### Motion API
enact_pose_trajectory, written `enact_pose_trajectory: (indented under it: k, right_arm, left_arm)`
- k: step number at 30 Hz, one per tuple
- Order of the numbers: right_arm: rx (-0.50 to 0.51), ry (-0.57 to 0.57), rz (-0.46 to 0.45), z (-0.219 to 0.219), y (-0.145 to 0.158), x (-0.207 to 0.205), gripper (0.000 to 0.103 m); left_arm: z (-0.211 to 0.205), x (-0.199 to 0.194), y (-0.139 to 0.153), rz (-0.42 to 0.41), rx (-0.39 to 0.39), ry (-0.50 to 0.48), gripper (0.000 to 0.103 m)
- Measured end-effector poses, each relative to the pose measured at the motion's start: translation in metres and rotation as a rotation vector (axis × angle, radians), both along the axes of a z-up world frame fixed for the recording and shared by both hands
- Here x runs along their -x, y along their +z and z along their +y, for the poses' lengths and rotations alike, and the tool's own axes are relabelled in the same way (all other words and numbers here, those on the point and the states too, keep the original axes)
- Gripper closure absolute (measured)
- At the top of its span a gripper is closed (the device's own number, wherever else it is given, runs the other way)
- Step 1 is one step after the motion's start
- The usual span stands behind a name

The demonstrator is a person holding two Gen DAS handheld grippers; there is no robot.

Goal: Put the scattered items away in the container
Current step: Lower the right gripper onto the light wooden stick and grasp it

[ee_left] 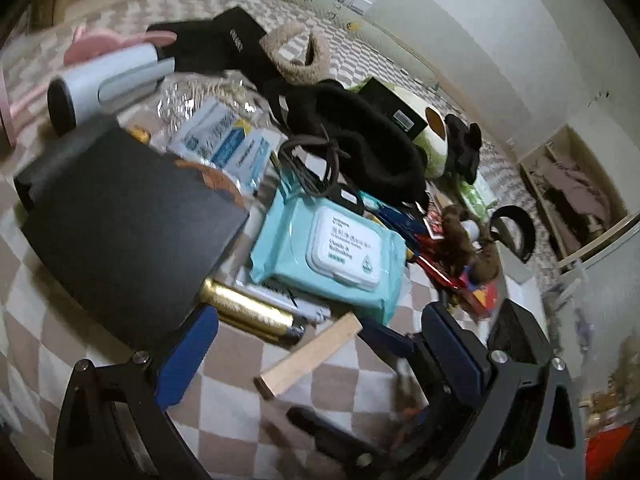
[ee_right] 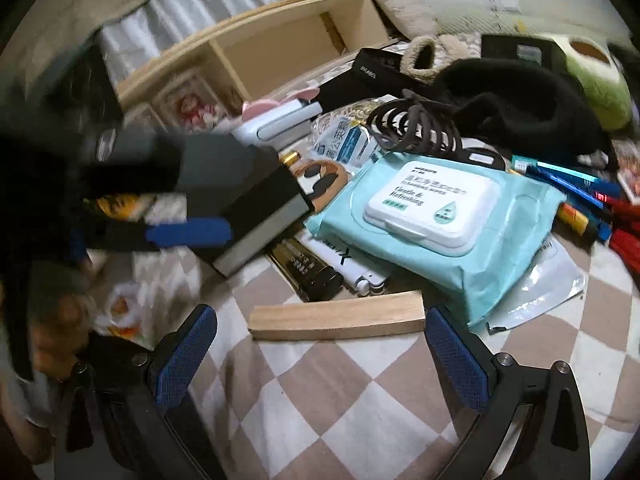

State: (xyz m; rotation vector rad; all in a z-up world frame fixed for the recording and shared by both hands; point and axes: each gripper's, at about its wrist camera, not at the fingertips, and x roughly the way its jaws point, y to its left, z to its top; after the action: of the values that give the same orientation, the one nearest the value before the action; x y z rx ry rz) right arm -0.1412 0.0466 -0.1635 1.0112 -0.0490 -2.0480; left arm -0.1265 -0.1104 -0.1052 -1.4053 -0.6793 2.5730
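Right wrist view: the right gripper (ee_right: 320, 344) hangs with its jaws spread wide, holding nothing, just above the checked cloth (ee_right: 340, 408). A wood block (ee_right: 336, 320) lies flat between and just ahead of its fingertips, apart from both. Beyond it a wipes pack (ee_right: 440, 224) rests on the clutter. The left gripper (ee_right: 188, 232) appears at left, blurred, against a dark box (ee_right: 244, 208). In the left wrist view its jaws stand spread beside the box (ee_left: 132, 224), gripping nothing. No container can be identified.
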Motion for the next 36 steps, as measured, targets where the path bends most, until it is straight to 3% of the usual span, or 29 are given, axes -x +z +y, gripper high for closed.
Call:
enact_pose_trajectory:
  k: [6,13,22,27,31,36]
  right_arm:
    - [-0.077,0.006,0.042,-0.013,-0.003,-0.004,0.0]
    - [-0.163,-0.002,0.086,-0.027,-0.008,-0.007,0.0]
    - [-0.234,-0.04,0.116,-0.034,-0.011,-0.006,0.0]
    - [-0.229,-0.056,0.115,-0.029,-0.01,-0.007,0.0]
    - [-0.194,-0.08,0.097,-0.019,-0.008,-0.006,0.004]
    - [-0.142,-0.101,0.054,-0.004,-0.006,-0.003,0.004]
  left_arm:
    - [-0.003,-0.001,0.0,-0.001,-0.005,-0.001,0.0]
    - [-0.024,-0.01,-0.004,-0.018,-0.169,0.054,0.0]
    - [-0.021,-0.006,-0.017,-0.055,-0.249,0.075,0.0]
    - [-0.028,-0.006,-0.028,-0.079,-0.156,0.158,0.001]
    - [-0.032,-0.008,-0.031,-0.068,-0.141,0.175,0.001]
    - [-0.04,-0.002,-0.031,-0.052,-0.039,0.216,0.001]
